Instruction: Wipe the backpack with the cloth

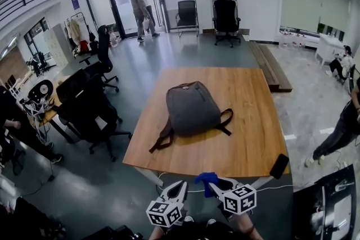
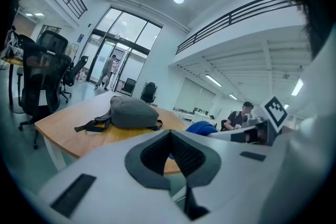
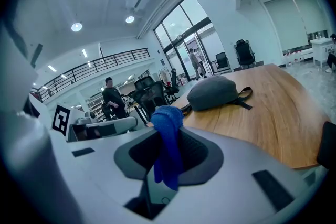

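Note:
A grey backpack [image 1: 191, 109] lies flat in the middle of the wooden table [image 1: 253, 137], its black straps trailing toward the near left. Both grippers hang below the table's near edge, well short of the backpack. My right gripper [image 1: 216, 182] is shut on a blue cloth [image 1: 207, 178]; in the right gripper view the cloth [image 3: 168, 139] hangs bunched between the jaws, with the backpack [image 3: 218, 92] far ahead. My left gripper [image 1: 179, 188] is beside it, jaws together with nothing in them [image 2: 171, 141]. The left gripper view shows the backpack [image 2: 134, 113] and the cloth [image 2: 202, 127].
A black phone [image 1: 279, 166] lies at the table's near right corner. Black office chairs [image 1: 90, 107] stand left of the table. A person [image 1: 343, 126] stands at the right, another [image 1: 139, 8] by the glass doors. A low wooden bench [image 1: 271, 67] lies behind the table.

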